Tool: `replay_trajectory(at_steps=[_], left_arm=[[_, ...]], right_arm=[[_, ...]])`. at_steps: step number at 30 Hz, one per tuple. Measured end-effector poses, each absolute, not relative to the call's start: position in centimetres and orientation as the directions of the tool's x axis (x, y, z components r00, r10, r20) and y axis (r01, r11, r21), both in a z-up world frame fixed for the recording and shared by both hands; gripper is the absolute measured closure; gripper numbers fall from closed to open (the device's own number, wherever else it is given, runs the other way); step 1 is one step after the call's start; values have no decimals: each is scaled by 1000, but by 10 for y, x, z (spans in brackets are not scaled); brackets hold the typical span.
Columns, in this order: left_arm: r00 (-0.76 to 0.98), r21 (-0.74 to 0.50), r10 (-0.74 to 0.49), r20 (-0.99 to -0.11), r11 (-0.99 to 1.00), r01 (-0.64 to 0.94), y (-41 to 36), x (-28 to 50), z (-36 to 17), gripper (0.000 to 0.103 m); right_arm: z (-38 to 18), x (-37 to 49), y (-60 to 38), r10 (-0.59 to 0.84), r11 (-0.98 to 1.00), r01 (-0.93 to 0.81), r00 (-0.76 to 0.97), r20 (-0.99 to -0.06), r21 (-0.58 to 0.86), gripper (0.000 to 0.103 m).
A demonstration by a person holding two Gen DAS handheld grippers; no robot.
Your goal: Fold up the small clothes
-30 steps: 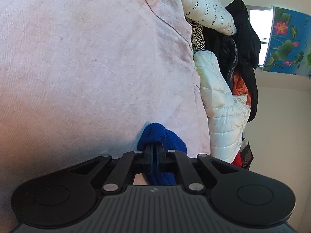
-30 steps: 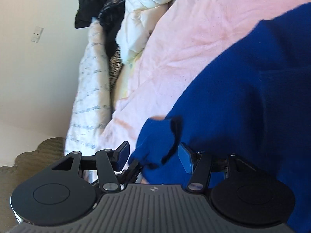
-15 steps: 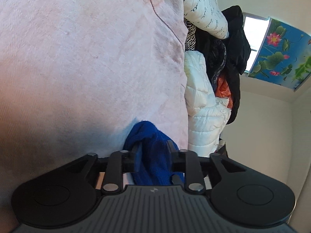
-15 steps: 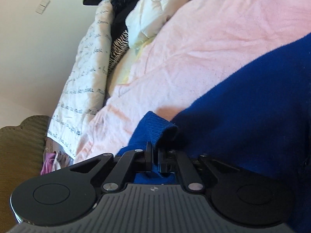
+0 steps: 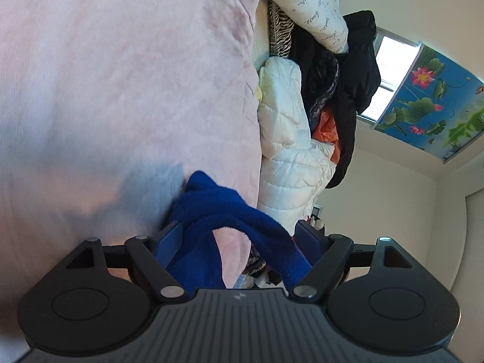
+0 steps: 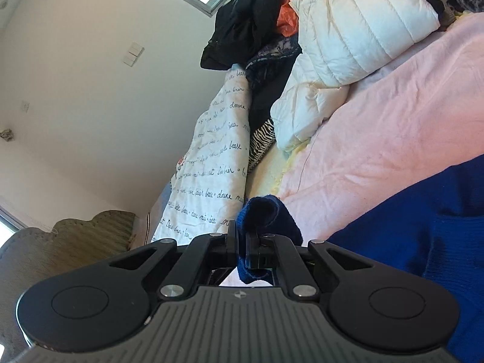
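A blue knit garment lies on the pink bed cover. My right gripper is shut on a bunched end of the blue garment, lifted above the cover. In the left wrist view my left gripper is open, its blue pads wide apart. A loose fold of the blue garment lies between the jaws, resting on the pink cover.
A pile of clothes lines the bed's far side: a white puffer jacket, black clothes, a white quilt with script print, a zebra-print piece. A wall and window are behind.
My left gripper has opened and let go of the blue garment. My right gripper shut on the garment's end and lifted it, tilting upward.
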State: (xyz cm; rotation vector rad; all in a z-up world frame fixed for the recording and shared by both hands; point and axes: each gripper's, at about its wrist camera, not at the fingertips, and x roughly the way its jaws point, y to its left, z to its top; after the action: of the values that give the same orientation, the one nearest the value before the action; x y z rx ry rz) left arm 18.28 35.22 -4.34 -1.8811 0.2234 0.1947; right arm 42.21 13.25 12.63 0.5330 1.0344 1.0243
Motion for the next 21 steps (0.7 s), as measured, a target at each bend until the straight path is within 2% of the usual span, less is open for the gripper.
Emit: replay_trajectory(at_steps=[6,10,17,21], left_arm=[[960,-911,63,-273,-338,-237,320,153,-30,22],[963,-897,18,-270,-368,-244,310,165,-33,22],[978,-867,-35,-206,-456,-199,271,203,-32,22],[961,-828,-72,-268,-493,-268,253,229,-41,22]], right_arm=[[141,423,106,894,446,-444,177,-412,777,94],[170,424,92,915,404,-484,193,-355,776,94],[206,431,53,907,420,-516,250,-338,746,94],[216,430,31,903,428,-525,278,-327,736,94]])
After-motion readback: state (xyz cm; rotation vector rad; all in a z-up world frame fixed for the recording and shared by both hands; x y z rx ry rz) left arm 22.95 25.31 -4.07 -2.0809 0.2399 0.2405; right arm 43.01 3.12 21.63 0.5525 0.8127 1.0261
